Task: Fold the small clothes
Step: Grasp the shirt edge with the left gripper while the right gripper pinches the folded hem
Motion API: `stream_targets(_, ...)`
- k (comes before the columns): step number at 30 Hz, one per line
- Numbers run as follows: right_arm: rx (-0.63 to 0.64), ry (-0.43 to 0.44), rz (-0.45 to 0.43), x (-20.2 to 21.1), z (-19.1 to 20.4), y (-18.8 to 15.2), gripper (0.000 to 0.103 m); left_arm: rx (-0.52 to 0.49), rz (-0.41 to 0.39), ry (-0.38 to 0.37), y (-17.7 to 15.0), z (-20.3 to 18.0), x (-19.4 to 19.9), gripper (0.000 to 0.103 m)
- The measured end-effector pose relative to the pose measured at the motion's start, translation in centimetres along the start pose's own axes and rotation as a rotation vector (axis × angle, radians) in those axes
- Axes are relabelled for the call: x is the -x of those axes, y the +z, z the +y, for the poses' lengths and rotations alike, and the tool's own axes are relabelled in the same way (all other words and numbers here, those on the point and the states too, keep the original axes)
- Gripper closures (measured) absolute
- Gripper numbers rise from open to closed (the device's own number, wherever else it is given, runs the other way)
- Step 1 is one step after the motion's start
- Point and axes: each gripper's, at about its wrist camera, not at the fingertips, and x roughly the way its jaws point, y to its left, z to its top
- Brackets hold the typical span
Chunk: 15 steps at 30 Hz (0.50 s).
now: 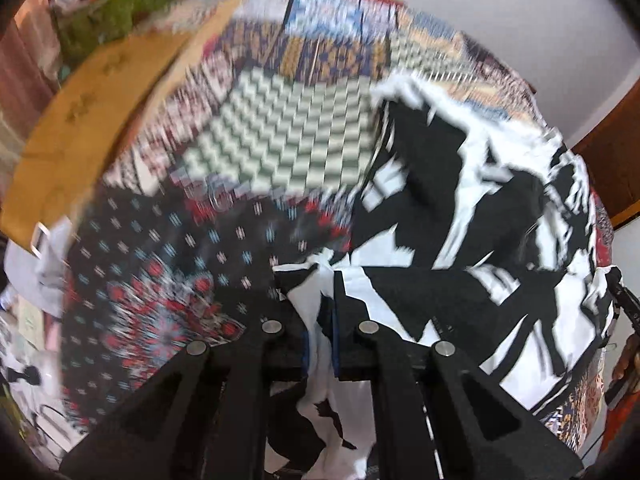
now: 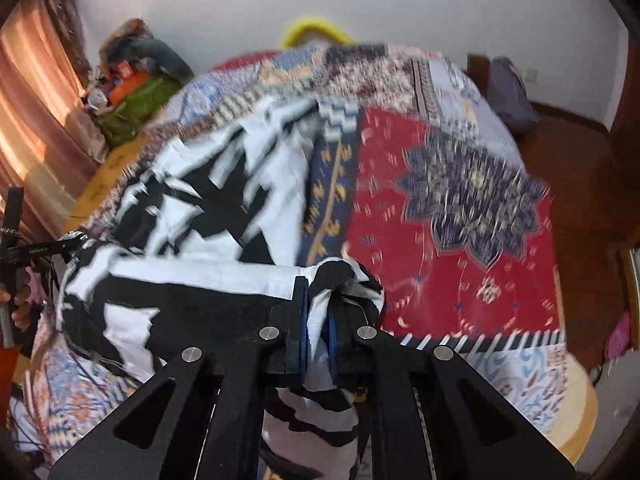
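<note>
A black-and-white patterned garment (image 1: 460, 216) lies spread over a patchwork quilt (image 1: 280, 132). My left gripper (image 1: 326, 304) is shut on the garment's near left corner, with cloth bunched between its fingers. My right gripper (image 2: 318, 312) is shut on the garment's near right corner (image 2: 344, 280). The garment (image 2: 192, 220) stretches between the two grippers. In the right wrist view the left gripper (image 2: 68, 246) shows at the far left, holding the other corner. Both views are blurred by motion.
The quilt (image 2: 460, 208) covers a bed with a wooden frame (image 1: 76, 128). A cluttered pile with green cloth (image 2: 136, 96) stands at the back left by a curtain (image 2: 32, 120). A yellow object (image 2: 316, 30) sits at the bed's far end. Dark wooden floor (image 2: 572, 168) lies to the right.
</note>
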Motion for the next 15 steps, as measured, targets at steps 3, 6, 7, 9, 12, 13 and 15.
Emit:
stream_targets(3,0.002,0.005,0.001,-0.1,-0.1,-0.7,0.095,-0.02,0.01,0.02,-0.5,0.0,-0.1,0.08)
stream_targets(6,0.012,-0.014,0.006,0.8,0.3,-0.6,0.086,-0.04,-0.021,0.038,-1.0,0.2,1.6,0.05)
stream_targets(7,0.017,-0.017,0.001,1.4,0.4,-0.7,0.078,-0.04,-0.039,0.026,-1.2,0.3,2.4,0.046)
stream_targets(9,0.033,-0.027,-0.022,2.5,0.6,-0.8,0.064,-0.034,-0.064,0.016,-1.9,0.8,3.9,0.042)
stream_targets(12,0.064,-0.049,-0.063,4.4,0.9,-1.6,0.045,-0.021,-0.064,0.019,-3.3,1.7,5.3,0.042)
stream_targets(13,0.069,-0.052,-0.068,4.6,0.9,-1.8,0.044,-0.018,-0.06,0.019,-3.8,2.0,5.5,0.042)
stream_targets(15,0.071,-0.049,-0.07,5.3,0.8,-2.5,0.044,-0.012,-0.046,0.02,-4.8,2.6,5.5,0.042)
